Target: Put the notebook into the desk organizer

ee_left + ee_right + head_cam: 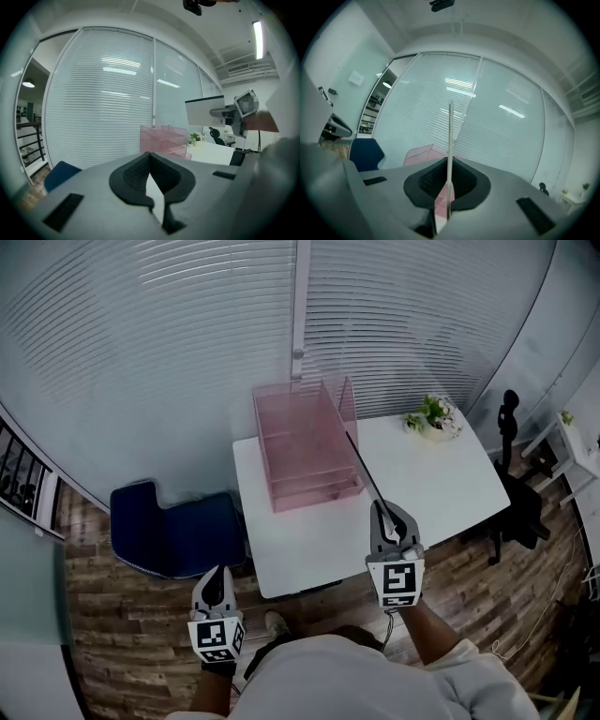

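Notebook (364,472) edge-on in right tool (389,517), beside desk organizer (300,442) wall, above table (441,484).

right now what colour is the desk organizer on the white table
The desk organizer is translucent pink, clearest in the head view.

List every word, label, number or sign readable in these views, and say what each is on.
No readable text in any view.
Left gripper and right gripper: square code patterns only, no letters or numbers.
Wall plate: too small to read.
Notebook, seen edge-on, and desk organizer: no print visible.
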A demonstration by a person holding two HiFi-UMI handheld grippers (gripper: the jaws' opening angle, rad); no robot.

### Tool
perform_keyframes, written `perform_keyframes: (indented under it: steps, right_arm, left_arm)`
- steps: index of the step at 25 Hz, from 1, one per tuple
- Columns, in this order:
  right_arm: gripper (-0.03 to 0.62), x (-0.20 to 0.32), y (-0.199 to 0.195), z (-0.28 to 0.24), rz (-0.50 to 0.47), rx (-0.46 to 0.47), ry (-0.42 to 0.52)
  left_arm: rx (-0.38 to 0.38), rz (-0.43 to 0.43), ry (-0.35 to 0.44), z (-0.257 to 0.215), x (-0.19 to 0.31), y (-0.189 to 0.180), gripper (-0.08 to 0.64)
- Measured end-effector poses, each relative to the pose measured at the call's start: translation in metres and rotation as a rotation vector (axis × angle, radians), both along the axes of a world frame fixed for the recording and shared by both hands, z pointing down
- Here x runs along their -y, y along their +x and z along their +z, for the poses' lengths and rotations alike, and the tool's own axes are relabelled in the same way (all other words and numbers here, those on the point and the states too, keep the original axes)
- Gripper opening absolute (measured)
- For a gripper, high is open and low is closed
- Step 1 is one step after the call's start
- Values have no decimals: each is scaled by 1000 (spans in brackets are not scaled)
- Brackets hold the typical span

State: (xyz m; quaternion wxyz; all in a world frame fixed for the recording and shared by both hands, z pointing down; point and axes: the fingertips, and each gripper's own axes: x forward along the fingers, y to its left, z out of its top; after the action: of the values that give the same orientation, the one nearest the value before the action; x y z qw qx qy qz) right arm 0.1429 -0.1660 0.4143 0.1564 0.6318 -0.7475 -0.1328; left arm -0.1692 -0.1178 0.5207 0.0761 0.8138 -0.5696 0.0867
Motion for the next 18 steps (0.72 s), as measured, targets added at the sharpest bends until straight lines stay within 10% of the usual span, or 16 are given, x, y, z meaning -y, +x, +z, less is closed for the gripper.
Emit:
perform_keyframes:
  steps: [18]
  right_arm:
    - [21,204,-61,-6,-116,-566,-67]
  left_arm:
    - [-52,-160,-40,21,33,-42,8]
